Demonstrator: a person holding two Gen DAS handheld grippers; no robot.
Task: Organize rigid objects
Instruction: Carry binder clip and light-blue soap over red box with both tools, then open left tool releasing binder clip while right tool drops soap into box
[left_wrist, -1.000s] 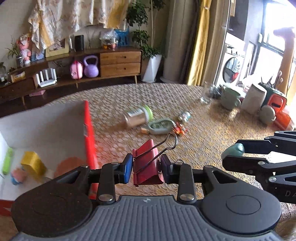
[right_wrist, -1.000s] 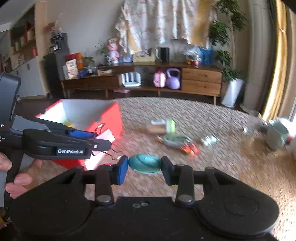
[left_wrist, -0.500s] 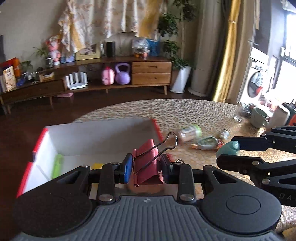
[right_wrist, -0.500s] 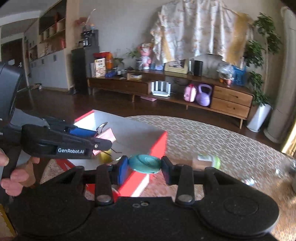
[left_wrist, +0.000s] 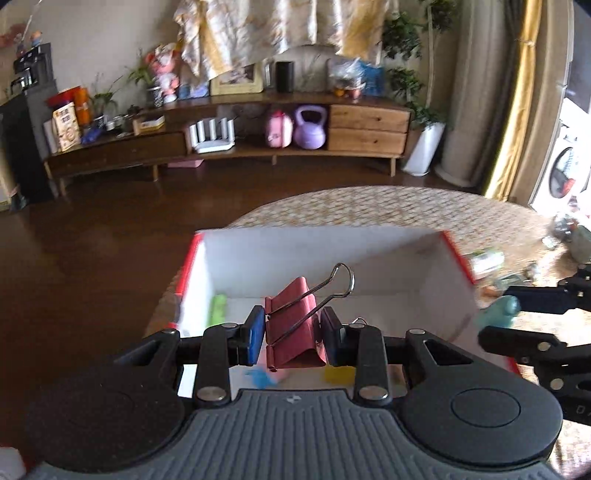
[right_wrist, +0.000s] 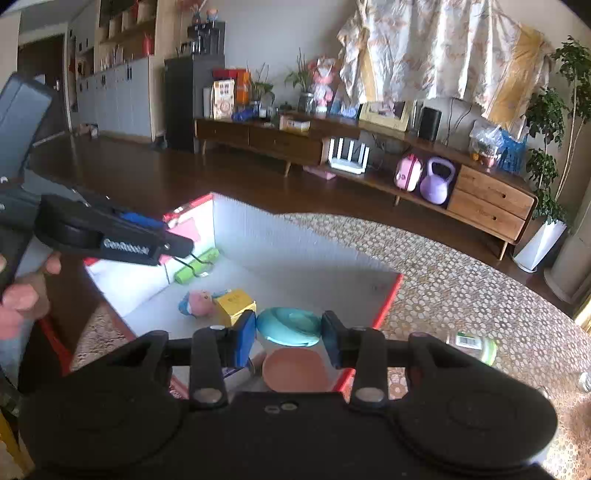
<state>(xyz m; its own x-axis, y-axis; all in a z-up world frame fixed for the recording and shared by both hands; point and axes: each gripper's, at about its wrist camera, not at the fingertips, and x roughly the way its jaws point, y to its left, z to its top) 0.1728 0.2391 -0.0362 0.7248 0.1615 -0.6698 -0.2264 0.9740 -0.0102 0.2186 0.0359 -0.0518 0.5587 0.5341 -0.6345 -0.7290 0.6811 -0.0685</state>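
My left gripper (left_wrist: 292, 332) is shut on a pink binder clip (left_wrist: 293, 325) with wire handles, held over the red box with white inside (left_wrist: 325, 254). My right gripper (right_wrist: 289, 334) is shut on a teal disc-shaped object (right_wrist: 289, 325), above the near right corner of the same box (right_wrist: 295, 258). In the right wrist view the left gripper (right_wrist: 177, 245) reaches in from the left over the box. Inside the box lie a green tube (right_wrist: 196, 265), a pink and blue toy (right_wrist: 197, 302), a yellow block (right_wrist: 235, 302) and an orange round piece (right_wrist: 295, 369).
The box stands on a round table with a patterned cloth (right_wrist: 461, 295). A bottle with a green cap (right_wrist: 474, 345) lies on the cloth to the right of the box. Beyond the table are dark floor and a long wooden sideboard (right_wrist: 369, 147). A hand (right_wrist: 22, 295) holds the left gripper.
Both grippers have swung left from over the cloth to over the red box, each keeping its hold. The loose items on the table have slid out toward the right edge.
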